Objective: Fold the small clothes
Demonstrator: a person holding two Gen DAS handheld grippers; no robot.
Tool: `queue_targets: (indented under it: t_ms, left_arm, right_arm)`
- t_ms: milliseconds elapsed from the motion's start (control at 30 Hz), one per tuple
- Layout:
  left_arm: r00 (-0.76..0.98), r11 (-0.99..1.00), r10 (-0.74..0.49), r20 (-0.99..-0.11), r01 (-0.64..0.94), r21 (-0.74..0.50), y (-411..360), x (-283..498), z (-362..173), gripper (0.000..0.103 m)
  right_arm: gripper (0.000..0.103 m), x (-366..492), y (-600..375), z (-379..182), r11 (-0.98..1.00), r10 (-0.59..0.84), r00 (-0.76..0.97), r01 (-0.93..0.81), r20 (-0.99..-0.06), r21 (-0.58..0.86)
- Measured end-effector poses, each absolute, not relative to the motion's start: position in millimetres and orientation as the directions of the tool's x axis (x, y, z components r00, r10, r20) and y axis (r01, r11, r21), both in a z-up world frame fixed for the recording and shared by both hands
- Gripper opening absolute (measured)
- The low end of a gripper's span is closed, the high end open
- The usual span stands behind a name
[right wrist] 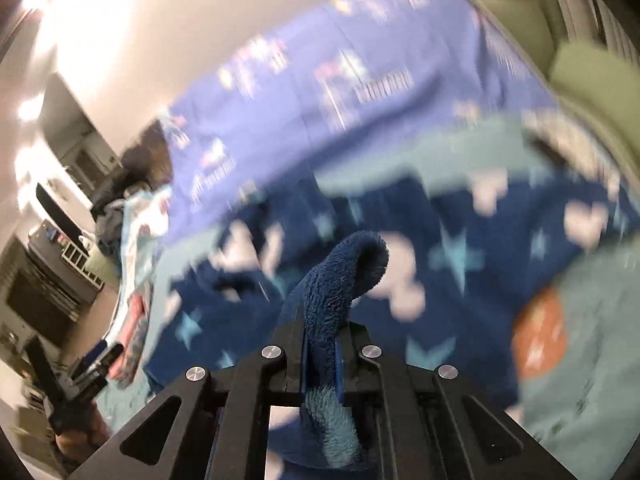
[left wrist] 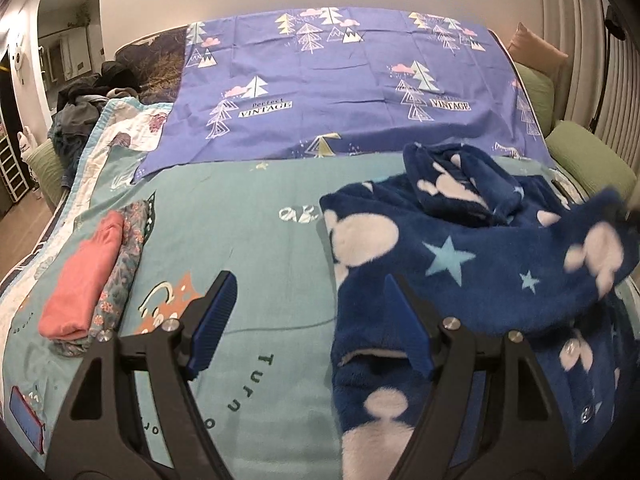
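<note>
The right gripper (right wrist: pixel 320 356) is clamped on a fold of the navy fleece garment (left wrist: pixel 460 256) — stars and white mouse heads. The left gripper (left wrist: pixel 308 316) hangs wide apart, holding nothing, one finger over the fleece's edge. The garment lies rumpled on the teal blanket (left wrist: pixel 248 208); folded pink clothes (left wrist: pixel 86 272) sit left, a purple sheet (left wrist: pixel 344 80) beyond.

you have open teal blanket (left wrist: pixel 248 248) at centre frame between the folded pink stack (left wrist: pixel 86 276) at left and the fleece garment (left wrist: pixel 460 264) filling the right; purple sheet (left wrist: pixel 340 84) lies flat beyond.
</note>
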State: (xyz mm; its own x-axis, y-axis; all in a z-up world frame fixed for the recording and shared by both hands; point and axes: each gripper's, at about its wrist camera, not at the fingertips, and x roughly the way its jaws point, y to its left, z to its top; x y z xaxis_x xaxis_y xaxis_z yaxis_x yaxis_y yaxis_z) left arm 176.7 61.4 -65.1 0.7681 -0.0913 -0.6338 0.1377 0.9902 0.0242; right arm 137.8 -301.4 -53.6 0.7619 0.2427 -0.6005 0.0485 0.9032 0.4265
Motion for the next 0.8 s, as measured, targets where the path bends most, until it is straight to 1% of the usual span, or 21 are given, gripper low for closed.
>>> queue_targets:
  t_ms: [33, 100, 133, 200, 233, 267, 300, 367, 400, 433, 500, 667, 800]
  left_arm:
    - [0.77, 0.99, -0.091, -0.631, 0.138, 0.026, 60, 177, -64, 0.076]
    - [0.77, 0.989, -0.088, -0.633, 0.141, 0.035, 56, 178, -65, 0.076]
    - [0.768, 0.989, -0.085, -0.635, 0.143, 0.041, 53, 178, -67, 0.076]
    - [0.762, 0.987, -0.079, -0.642, 0.148, 0.054, 48, 179, -72, 0.076]
    - [0.759, 0.986, -0.078, -0.646, 0.153, 0.061, 45, 179, -73, 0.076]
    - [0.755, 0.985, -0.075, -0.651, 0.159, 0.071, 42, 179, -76, 0.076]
    - [0.752, 0.983, -0.07, -0.655, 0.165, 0.085, 38, 178, -78, 0.076]
    - [0.75, 0.977, -0.064, -0.658, 0.18, 0.11, 30, 176, -81, 0.076]
    - [0.75, 0.976, -0.068, -0.658, 0.187, 0.111, 27, 175, -79, 0.076]
    - [0.75, 0.975, -0.08, -0.657, 0.196, 0.106, 24, 175, -78, 0.076]
    - [0.751, 0.97, -0.117, -0.65, 0.227, 0.087, 16, 173, -72, 0.076]
    - [0.746, 0.948, -0.193, -0.637, 0.308, 0.074, -15, 170, -63, 0.076]
    - [0.731, 0.917, -0.256, -0.633, 0.39, 0.08, -46, 167, -62, 0.076]
  right_arm:
    - [0.008, 138, -304, -51, 0.907, 0.231, 0.766, 0.053, -0.6, 0.417]
    - [0.01, 144, -311, -63, 0.911, 0.196, 0.747, 0.101, -0.635, 0.4]
    - [0.012, 149, -315, -75, 0.911, 0.183, 0.721, 0.132, -0.668, 0.391]
    - [0.015, 159, -324, -114, 0.908, 0.136, 0.608, 0.24, -0.782, 0.344]
    - [0.016, 161, -326, -129, 0.905, 0.114, 0.558, 0.283, -0.822, 0.317]
    - [0.016, 161, -329, -138, 0.9, 0.124, 0.543, 0.291, -0.83, 0.325]
    - [0.017, 154, -333, -138, 0.885, 0.145, 0.575, 0.288, -0.805, 0.365]
    - [0.025, 144, -342, -129, 0.866, 0.145, 0.61, 0.303, -0.779, 0.398]
    - [0.034, 140, -348, -121, 0.862, 0.128, 0.632, 0.31, -0.764, 0.4]
    - [0.046, 136, -356, -112, 0.861, 0.103, 0.656, 0.317, -0.747, 0.397]
    - [0.055, 132, -373, -102, 0.846, 0.08, 0.682, 0.339, -0.727, 0.411]
    - [0.055, 131, -439, -124, 0.7, 0.12, 0.707, 0.437, -0.697, 0.564]
    - [0.055, 126, -498, -164, 0.497, 0.153, 0.731, 0.525, -0.665, 0.691]
